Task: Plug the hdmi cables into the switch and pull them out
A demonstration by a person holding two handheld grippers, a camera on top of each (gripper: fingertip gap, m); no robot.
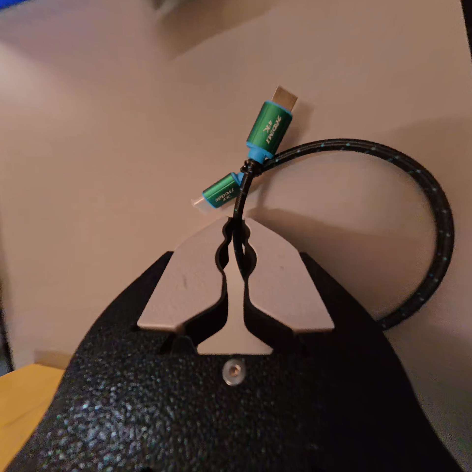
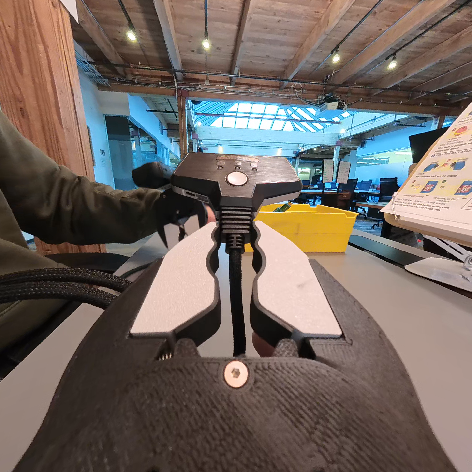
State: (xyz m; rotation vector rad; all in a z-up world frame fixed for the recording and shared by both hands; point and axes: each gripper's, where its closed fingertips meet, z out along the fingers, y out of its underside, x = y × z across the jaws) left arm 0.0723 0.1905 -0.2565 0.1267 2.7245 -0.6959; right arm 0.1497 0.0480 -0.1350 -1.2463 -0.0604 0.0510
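Observation:
In the left wrist view my left gripper (image 1: 236, 222) is shut on a black braided HDMI cable (image 1: 434, 217) and holds it up in front of a plain beige surface. The cable is tied into a loop just beyond the fingertips. Its two green plugs stick out there: one (image 1: 274, 125) points up and right, the other (image 1: 221, 190) points left. In the right wrist view my right gripper (image 2: 236, 227) is shut on the ribbed neck of the black HDMI switch (image 2: 236, 176) and holds it above the table. The switch's own black cable (image 2: 236, 293) runs back between the fingers.
A yellow bin (image 2: 304, 224) stands on the grey table (image 2: 383, 319) behind the switch, with a green item (image 2: 282, 206) in it. A sheet on a stand (image 2: 434, 184) is at the right. A person's sleeve (image 2: 76, 204) and the other gripper (image 2: 178, 222) are at the left, above black braided cables (image 2: 51, 286).

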